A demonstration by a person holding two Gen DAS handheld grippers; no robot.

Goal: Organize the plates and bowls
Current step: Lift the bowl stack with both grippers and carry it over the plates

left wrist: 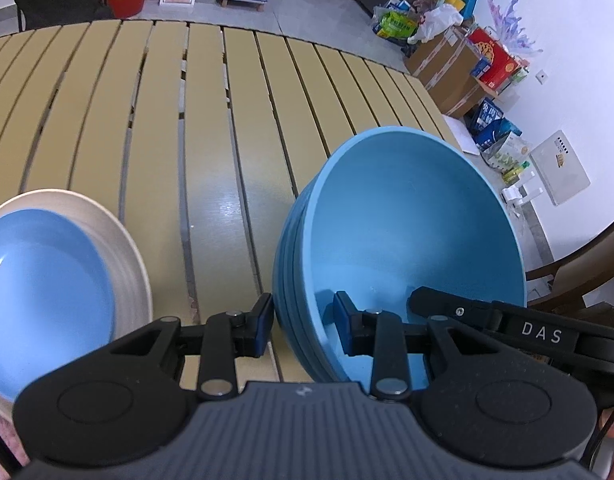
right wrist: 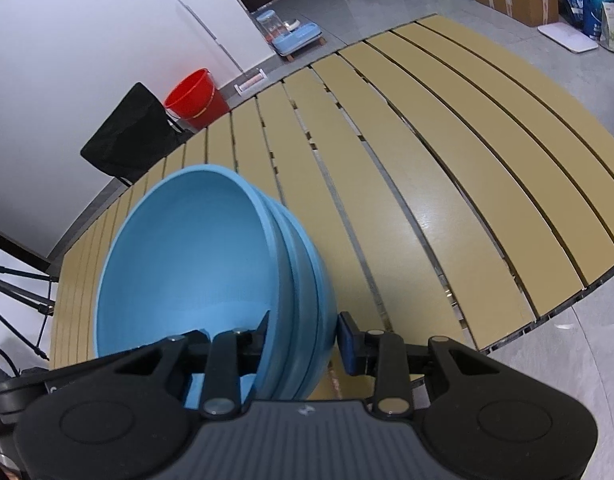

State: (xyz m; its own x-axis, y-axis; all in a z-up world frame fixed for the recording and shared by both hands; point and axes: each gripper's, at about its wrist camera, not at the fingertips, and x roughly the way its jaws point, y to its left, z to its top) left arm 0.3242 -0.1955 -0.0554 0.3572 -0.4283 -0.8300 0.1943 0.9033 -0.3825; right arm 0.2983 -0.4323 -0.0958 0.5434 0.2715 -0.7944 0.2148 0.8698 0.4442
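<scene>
Two tools straddling stacked blue bowls (left wrist: 407,232) rim (opposite sides), grip uncertain, left tool (left wrist: 303,326), right tool (right wrist: 305,338)

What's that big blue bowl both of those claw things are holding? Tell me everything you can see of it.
The blue bowl is really a nested stack: several rims show along its outer wall. It looks like smooth matte plastic, plain sky blue, empty inside. It is tilted, mouth toward the cameras, above the slatted tan table. The left gripper and the right gripper each straddle the wall, one finger inside and one outside, on opposite sides.
</scene>
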